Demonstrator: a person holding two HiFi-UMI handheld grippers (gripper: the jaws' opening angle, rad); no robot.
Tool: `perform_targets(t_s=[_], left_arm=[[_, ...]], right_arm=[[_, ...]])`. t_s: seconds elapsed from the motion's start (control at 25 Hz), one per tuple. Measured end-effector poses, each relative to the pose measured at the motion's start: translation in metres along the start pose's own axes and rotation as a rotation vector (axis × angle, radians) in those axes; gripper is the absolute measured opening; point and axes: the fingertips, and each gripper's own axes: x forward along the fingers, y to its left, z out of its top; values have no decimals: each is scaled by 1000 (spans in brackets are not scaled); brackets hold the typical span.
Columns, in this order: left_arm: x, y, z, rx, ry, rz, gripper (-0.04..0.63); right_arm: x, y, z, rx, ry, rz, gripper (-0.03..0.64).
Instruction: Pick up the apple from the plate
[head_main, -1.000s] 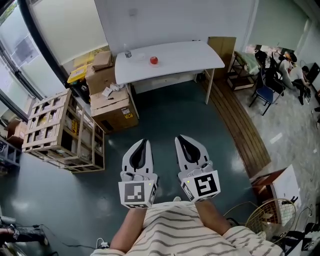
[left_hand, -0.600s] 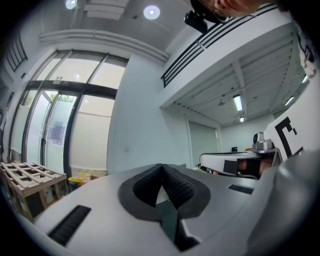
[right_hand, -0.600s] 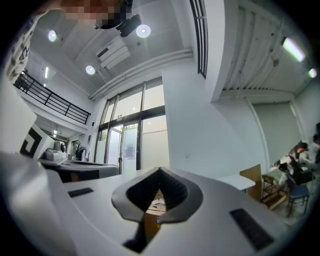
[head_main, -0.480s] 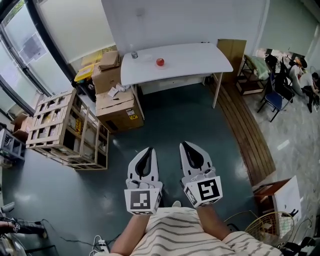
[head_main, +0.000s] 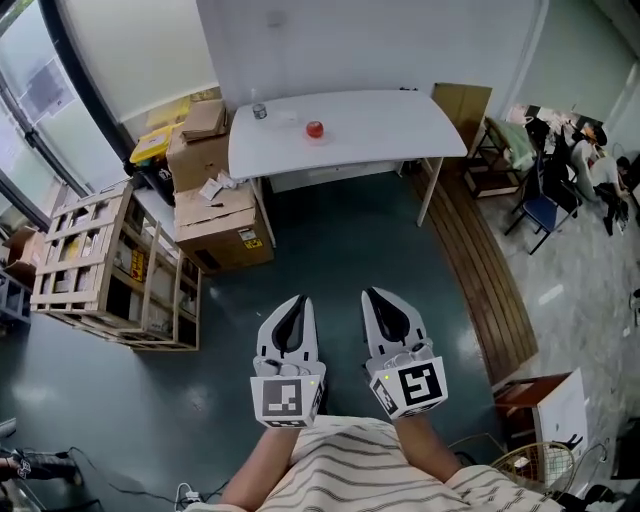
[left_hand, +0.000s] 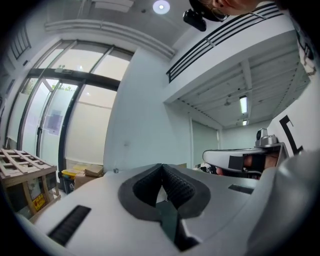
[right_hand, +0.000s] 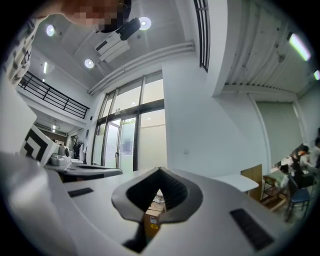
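A red apple (head_main: 314, 129) sits on a white table (head_main: 400, 120) against the far wall, well ahead of me across the dark floor. I cannot make out a plate under it at this distance. A small can (head_main: 259, 111) stands on the table to the apple's left. My left gripper (head_main: 297, 301) and right gripper (head_main: 372, 294) are held side by side close to my body, pointing level toward the table. Both are shut with nothing between their jaws. The left gripper (left_hand: 161, 165) and right gripper (right_hand: 160, 170) show their tips meeting in their own views.
Cardboard boxes (head_main: 213, 205) are stacked by the table's left end, with wooden crates (head_main: 110, 265) further left. A strip of wooden floor (head_main: 490, 270) runs along the right. Chairs and seated people (head_main: 590, 165) are at the far right, and a wire basket (head_main: 520, 468) lies near my right side.
Both grippers sit a little lower in the head view and stay shut. The table, boxes and crates have shifted in the picture as I move across the floor.
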Motion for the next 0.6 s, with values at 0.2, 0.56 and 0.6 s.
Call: perform_targets(t_s=[0.2, 0.56, 0.6], left_arm=[[61, 41, 7, -23, -11, -18, 5], [160, 115, 1, -36, 5, -52, 5], [170, 121, 1, -38, 9, -58, 5]], right_arm=[[71, -16, 6, -8, -6, -20, 12], [193, -35, 6, -8, 1, -29, 12], [204, -36, 5, -8, 7, -30, 12]])
